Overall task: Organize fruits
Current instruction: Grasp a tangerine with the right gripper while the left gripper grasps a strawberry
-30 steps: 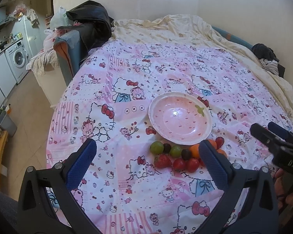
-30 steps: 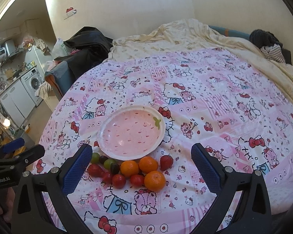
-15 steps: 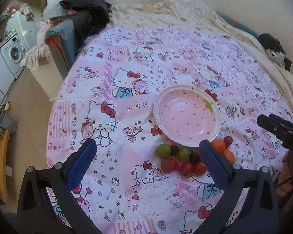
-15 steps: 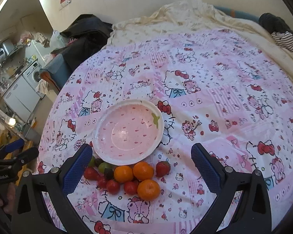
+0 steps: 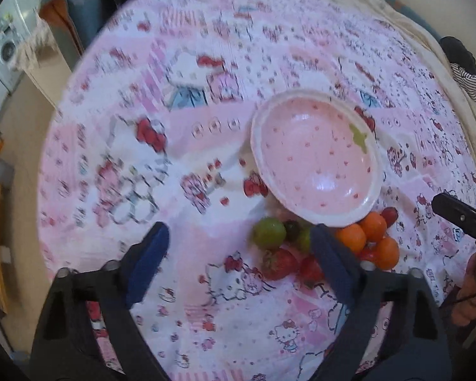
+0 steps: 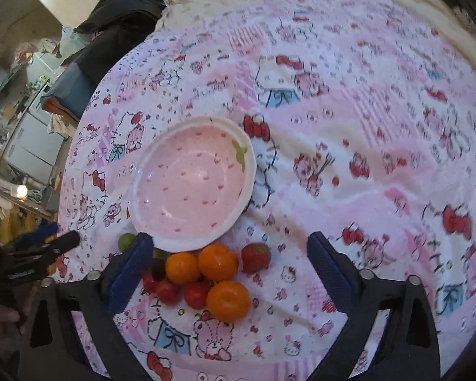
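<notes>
Both our claws are spread and hold nothing. The fruit pile (image 6: 203, 273) lies on the bed, low in the frame between the right claw (image 6: 228, 260) fingers; the left claw (image 5: 241, 254) sits left of it.

This is looking like a lived-in home, a bedroom opening onto a laundry or kitchen corner. A pink cartoon-cat patterned bedsheet (image 6: 349, 146) is covering a bed, with a cream rumpled blanket (image 5: 406, 25) lying along its far side. A white front-loading washing machine (image 5: 3, 55) is standing off to the left, and dark heaped clothing (image 6: 120, 12) is sitting beside the bed.
</notes>
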Demonstrator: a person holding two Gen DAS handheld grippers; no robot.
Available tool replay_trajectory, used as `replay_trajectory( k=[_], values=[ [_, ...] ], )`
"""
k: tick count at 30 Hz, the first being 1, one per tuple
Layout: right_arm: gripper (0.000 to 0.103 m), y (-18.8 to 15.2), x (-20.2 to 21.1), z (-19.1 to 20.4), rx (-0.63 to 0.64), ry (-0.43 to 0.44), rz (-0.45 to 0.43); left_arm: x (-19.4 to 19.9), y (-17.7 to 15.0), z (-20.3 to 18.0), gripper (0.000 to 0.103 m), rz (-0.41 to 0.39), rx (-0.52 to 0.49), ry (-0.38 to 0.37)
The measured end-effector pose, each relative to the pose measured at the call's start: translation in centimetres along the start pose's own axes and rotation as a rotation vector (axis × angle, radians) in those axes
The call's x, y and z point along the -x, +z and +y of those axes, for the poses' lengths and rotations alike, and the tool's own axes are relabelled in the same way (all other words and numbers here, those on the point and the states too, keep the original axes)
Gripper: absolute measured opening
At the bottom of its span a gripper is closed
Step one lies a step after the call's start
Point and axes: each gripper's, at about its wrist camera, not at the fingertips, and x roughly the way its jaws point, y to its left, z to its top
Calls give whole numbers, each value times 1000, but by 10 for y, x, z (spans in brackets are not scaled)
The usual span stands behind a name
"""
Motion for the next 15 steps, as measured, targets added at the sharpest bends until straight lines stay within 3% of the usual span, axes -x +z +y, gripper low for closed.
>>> replay_trajectory(
  k=[2,4,6,8,15],
  values=[
    [94,-2,-2,-2,-16,11,5,-13,-3,2,78,64,28,-42],
    [94,-4,-2,-4,-24,2,5,-28,-8,0,62,136,38,-73],
    [94,-4,-4,-4,-24,-8,10,-40,-14,-2,54,193,50,-103],
    [94,-3,-8,-6,-29,-16,20,-51,-19,-5,50,243,72,-123],
    [94,-2,-11,-3,-31,-3,28,-68,-22,-11,49,295,140,-145]
  ],
)
